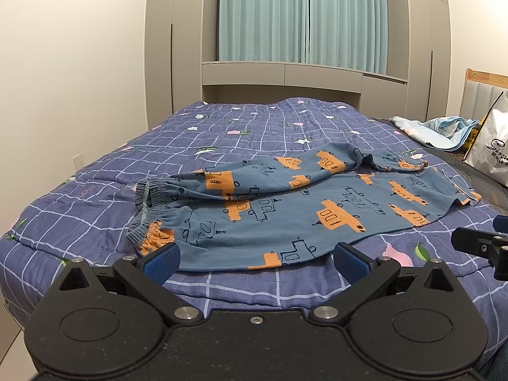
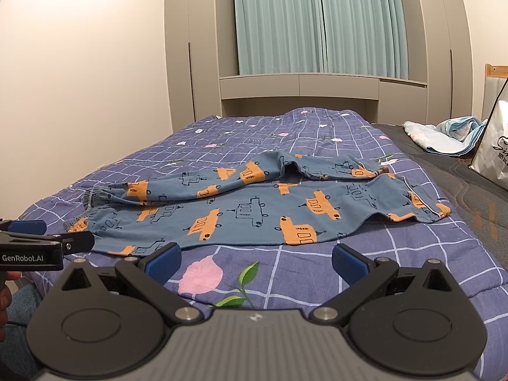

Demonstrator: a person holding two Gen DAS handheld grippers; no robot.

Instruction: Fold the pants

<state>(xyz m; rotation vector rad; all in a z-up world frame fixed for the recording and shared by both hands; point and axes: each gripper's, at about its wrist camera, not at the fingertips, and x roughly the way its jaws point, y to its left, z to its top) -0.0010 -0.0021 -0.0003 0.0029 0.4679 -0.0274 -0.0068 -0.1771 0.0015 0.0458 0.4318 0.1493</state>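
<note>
You are holding both tongs low over the near edge of a bed covered in a purple quilt with a white grid and flower print (image 1: 222,133). The blue cotton pants printed with orange vehicles (image 1: 285,209) are lying flat across the quilt, cuffs toward the left, waist toward the right, the far leg buckling near its middle.

In the left wrist view, your left tongs (image 1: 255,258) are standing wide apart, blue pads just at the pants' near hem, gripping nothing. The tip of the right tongs is showing at the right edge.

In the right wrist view, your right tongs (image 2: 255,258) are also spread wide, hovering over a pink flower on bare quilt, short of the pants. Only this view is showing the left tool's side lettering and part of your hand (image 2: 4,298).

A crumpled pale blue blanket (image 1: 438,133) and a white printed shopping bag (image 1: 490,146) are sitting at the far right.
</note>
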